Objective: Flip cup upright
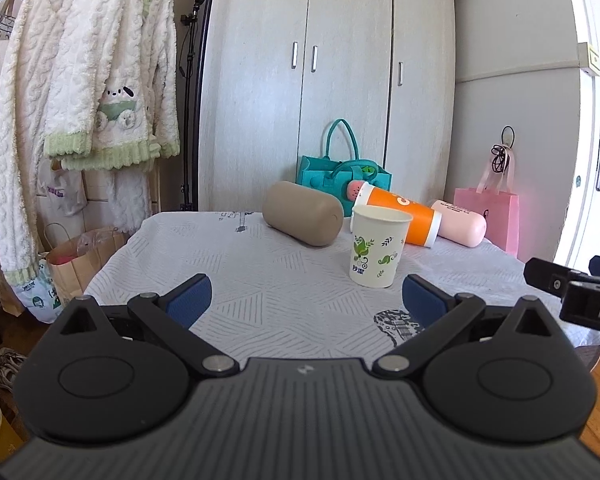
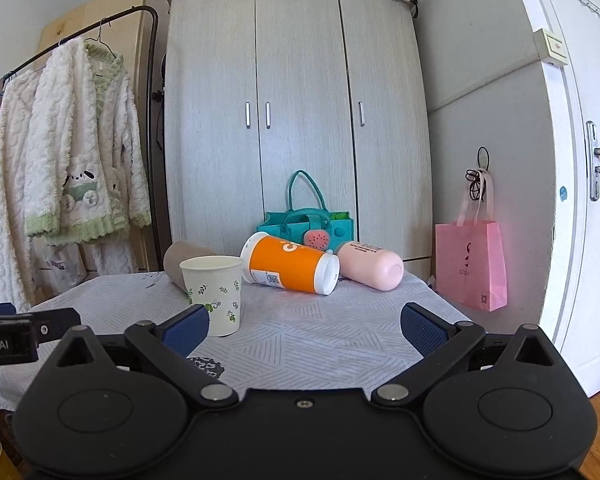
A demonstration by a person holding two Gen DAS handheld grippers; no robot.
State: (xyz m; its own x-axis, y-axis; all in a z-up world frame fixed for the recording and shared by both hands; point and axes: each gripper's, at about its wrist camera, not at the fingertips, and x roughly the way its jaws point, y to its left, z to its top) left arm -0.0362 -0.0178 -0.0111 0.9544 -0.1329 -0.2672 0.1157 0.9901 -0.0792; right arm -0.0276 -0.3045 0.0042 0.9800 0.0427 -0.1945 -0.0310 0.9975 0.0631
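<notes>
Right gripper (image 2: 304, 326) jaws spread wide, nothing between them, above bench (image 2: 320, 340). Paper cup (image 2: 213, 294) upright, mouth up, just ahead of the left finger. Behind it, on their sides: tan cup (image 2: 180, 262), orange cup (image 2: 290, 264), pink cup (image 2: 370, 264). Orange touches pink. Left gripper (image 2: 24, 336) at left edge.

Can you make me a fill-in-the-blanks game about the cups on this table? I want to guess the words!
1. The white paper cup with green leaves stands with its open mouth facing ____.
2. The orange cup behind it is lying on its ____.
3. The left gripper and the right gripper are both ____ and hold nothing.
4. The bag hanging from the wall hook is ____ in colour.

Missing words: up; side; open; pink
</notes>
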